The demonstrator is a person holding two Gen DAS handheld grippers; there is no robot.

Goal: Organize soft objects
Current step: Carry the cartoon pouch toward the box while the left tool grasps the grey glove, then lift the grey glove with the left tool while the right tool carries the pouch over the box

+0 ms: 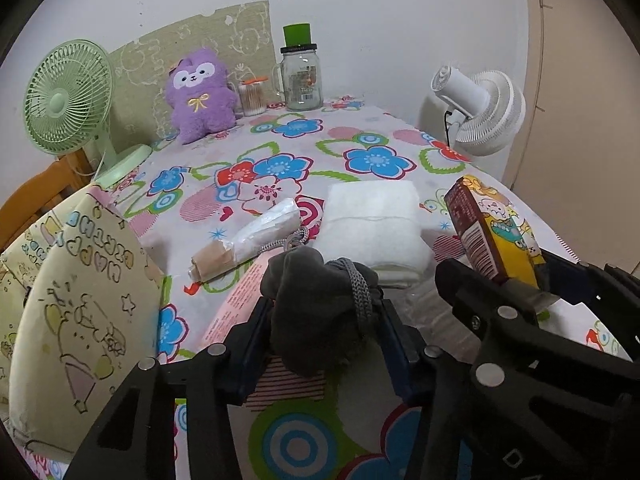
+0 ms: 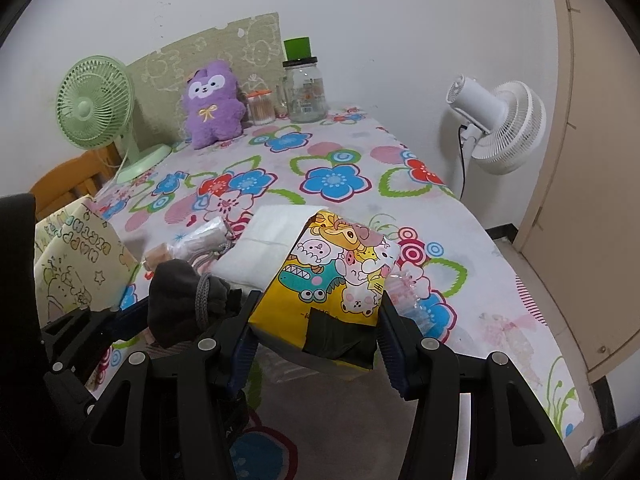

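- The left hand-held gripper (image 1: 324, 312) is pinching a dark grey pouch (image 1: 316, 312) with a braided drawstring; the blue pads are pressing into the soft cloth from both sides, the jaws roughly half closed, and the pouch is bulging above them.
- The right hand-held gripper (image 2: 316, 320) is clamping a yellow cartoon-printed pack (image 2: 336, 272) by its lower end, the jaws about half open on its width, with the pack sticking up and forward over the flowered surface (image 2: 344, 184).
- Both things are being held just above the near edge of the surface, side by side, the pouch to the left of the pack.
- Ahead of them a folded white pad (image 1: 372, 220) and a plastic-wrapped roll (image 1: 256, 236) are lying on the surface; a pale cartoon-printed paper bag (image 1: 76, 304) is standing at the left edge, right beside the left hand-held gripper.
- A purple plush toy (image 1: 200, 96) is sitting far back by the wall, well apart from all this.
- My reading: the step in hand is securing a soft item in each hand-held gripper, before carrying either one off to be sorted.
- The next move is probably calling for carrying the pouch left toward the paper bag and releasing it over the mouth; whether the bag is open I cannot tell.
- The pouch is limp, so the drawstring could be snagging a finger on release.
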